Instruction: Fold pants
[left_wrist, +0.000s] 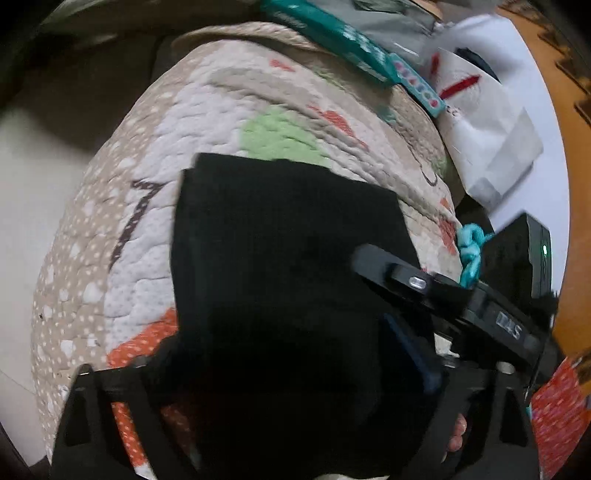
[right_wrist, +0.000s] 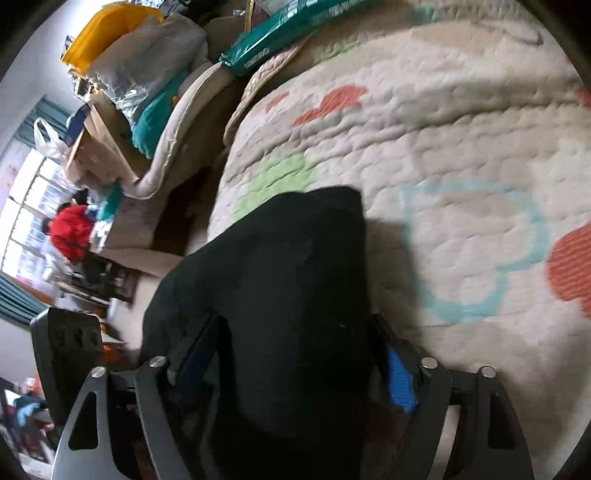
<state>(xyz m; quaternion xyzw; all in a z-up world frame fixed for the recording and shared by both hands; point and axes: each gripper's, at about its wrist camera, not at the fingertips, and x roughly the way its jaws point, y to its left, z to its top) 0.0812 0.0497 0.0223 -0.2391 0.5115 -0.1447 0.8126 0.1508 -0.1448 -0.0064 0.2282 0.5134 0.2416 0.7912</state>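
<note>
The left gripper (left_wrist: 295, 369) points steeply down at the bed with its fingers closed on a thick fold of the black pants (left_wrist: 280, 236), which hang from it over the quilt (left_wrist: 147, 258). The right gripper (right_wrist: 295, 369) is tilted the same way, its blue-padded fingers (right_wrist: 400, 384) clamped on another bunch of the pants (right_wrist: 288, 266), lifted above the patterned quilt (right_wrist: 461, 147); in the left view it appears just beside the cloth (left_wrist: 424, 288). Beyond lie a teal package (right_wrist: 280, 33) and a cluttered bedside.

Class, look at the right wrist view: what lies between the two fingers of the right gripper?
The black pants fill the gap in the right gripper; bunched fabric spills forward onto the quilt.
</note>
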